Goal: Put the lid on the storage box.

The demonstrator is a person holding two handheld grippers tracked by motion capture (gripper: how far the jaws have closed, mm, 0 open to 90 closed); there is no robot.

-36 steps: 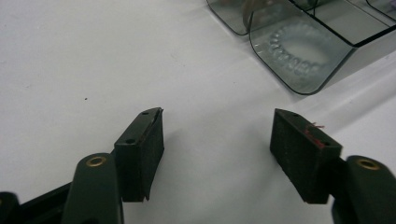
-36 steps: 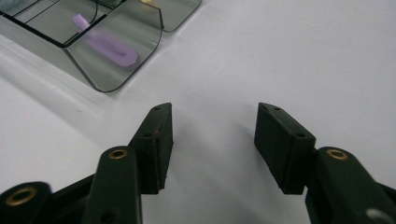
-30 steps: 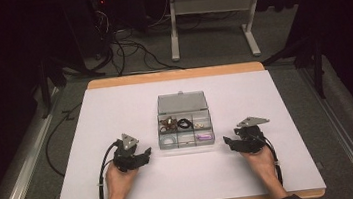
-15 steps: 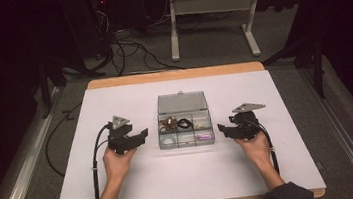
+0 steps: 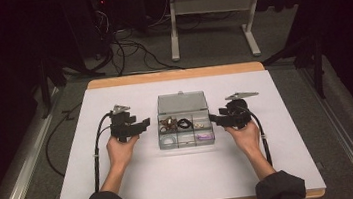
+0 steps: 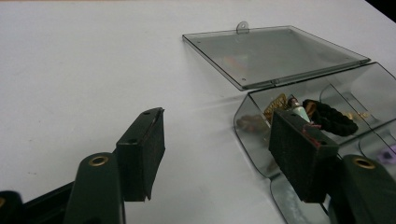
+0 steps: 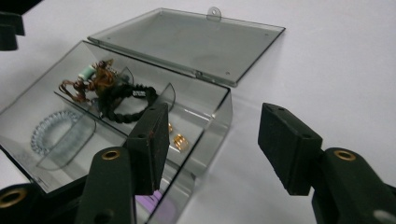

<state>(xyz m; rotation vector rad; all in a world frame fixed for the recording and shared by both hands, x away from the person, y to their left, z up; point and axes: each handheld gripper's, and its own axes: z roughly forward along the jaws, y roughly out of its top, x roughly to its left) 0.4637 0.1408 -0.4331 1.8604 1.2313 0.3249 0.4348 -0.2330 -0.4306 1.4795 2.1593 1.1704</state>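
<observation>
The left gripper (image 5: 139, 125) hovers above the table with its jaws spread wide and nothing between them; earlier frames are given, and the jaws have just been closing a little from their widest, on empty air. From it, the clear compartment box (image 5: 187, 136) lies at about three o'clock in the high view, just beside the jaw tips. The right gripper (image 5: 215, 119) mirrors it, jaws likewise wide and empty and just narrowing slightly, with the box at nine o'clock. Both stand about equally near, one at each short side of the box.

The box's long axis runs from one gripper to the other, nine to three. Its lid (image 5: 182, 103) lies open and flat toward twelve o'clock, away from the person.

In the right gripper view the black bracelet (image 7: 122, 101) and the brown tangle of jewellery (image 7: 88, 81) sit in the far row, the gold earrings (image 7: 178, 140) closest to the jaws, the clear coiled hair tie (image 7: 50, 130) farther off. The right gripper seems better placed for the earrings.
</observation>
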